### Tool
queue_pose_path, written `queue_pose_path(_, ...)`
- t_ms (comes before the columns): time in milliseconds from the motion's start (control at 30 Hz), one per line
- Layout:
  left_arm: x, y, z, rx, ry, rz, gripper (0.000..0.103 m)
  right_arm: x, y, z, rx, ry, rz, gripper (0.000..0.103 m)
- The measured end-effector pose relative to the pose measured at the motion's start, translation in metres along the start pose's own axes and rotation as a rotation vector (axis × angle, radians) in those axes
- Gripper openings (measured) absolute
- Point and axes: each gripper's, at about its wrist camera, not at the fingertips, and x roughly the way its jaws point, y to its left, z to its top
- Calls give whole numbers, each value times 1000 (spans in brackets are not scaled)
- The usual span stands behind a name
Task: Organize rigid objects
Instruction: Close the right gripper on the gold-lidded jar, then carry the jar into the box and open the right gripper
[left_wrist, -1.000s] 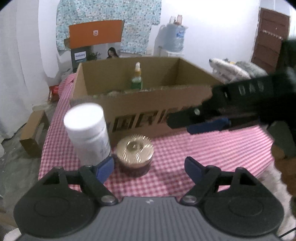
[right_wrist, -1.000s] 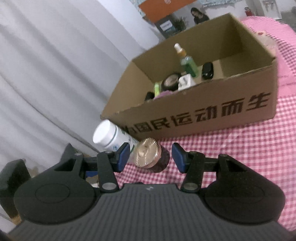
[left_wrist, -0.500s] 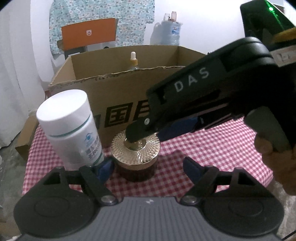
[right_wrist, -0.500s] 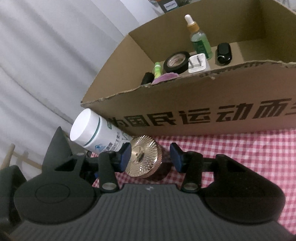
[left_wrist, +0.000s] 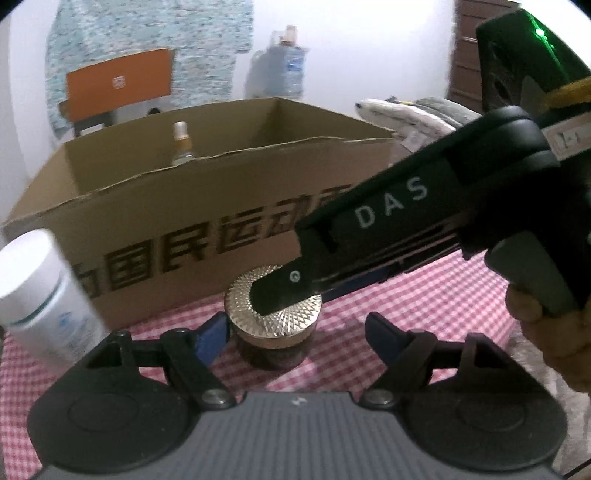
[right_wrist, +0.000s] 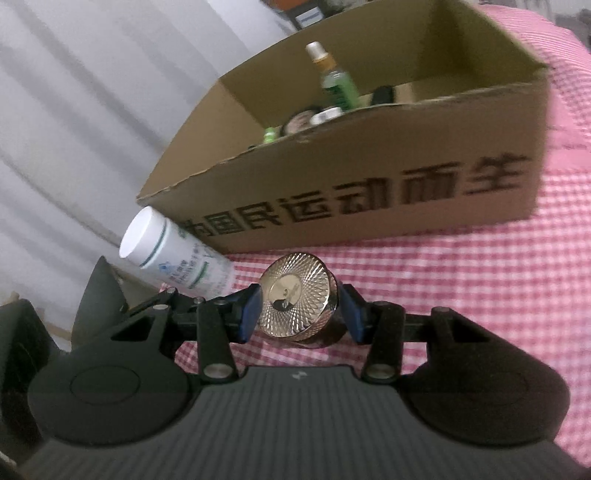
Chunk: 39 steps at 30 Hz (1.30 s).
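A brown jar with a gold patterned lid (right_wrist: 295, 299) stands on the pink checked cloth in front of the cardboard box (right_wrist: 369, 166). My right gripper (right_wrist: 299, 314) is shut on the jar, a blue pad against each side. In the left wrist view its black finger (left_wrist: 280, 291) lies across the jar's lid (left_wrist: 240, 299). My left gripper (left_wrist: 295, 338) faces the same jar. Its jaws are closing with the jar between them, near the left pad and clear of the right one. A white bottle (left_wrist: 37, 295) (right_wrist: 173, 258) stands to the jar's left.
The box (left_wrist: 184, 229) holds a green dropper bottle (right_wrist: 338, 88), a tape roll and other small items. A hand (left_wrist: 546, 332) grips the right tool. White curtains (right_wrist: 74, 110) hang past the table's left edge. An orange box (left_wrist: 118, 85) and a water jug (left_wrist: 280, 70) stand behind.
The right gripper came in from the right and down around the jar. The left gripper shifted right and lower, so the jar now sits between its fingers and the bottle is at the left edge.
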Motion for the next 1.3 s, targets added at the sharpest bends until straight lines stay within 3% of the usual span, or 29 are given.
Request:
queue_pose_path(233,5,-5,9,26,-2,25,74,-26,-23,-5,68,-65,6,46)
queue_pose_path(567,25,-3,19,36,39,55,59,-16,-31,-7,116,-44,48,46)
queue_pose_path(933,36,5,18,-3,53,34,57,-2,-34,-5,153,-25,64,42)
queue_pose_path(1300,23,3,15,-33,45,20,57,-7,-25,-8,136,-32,55,40)
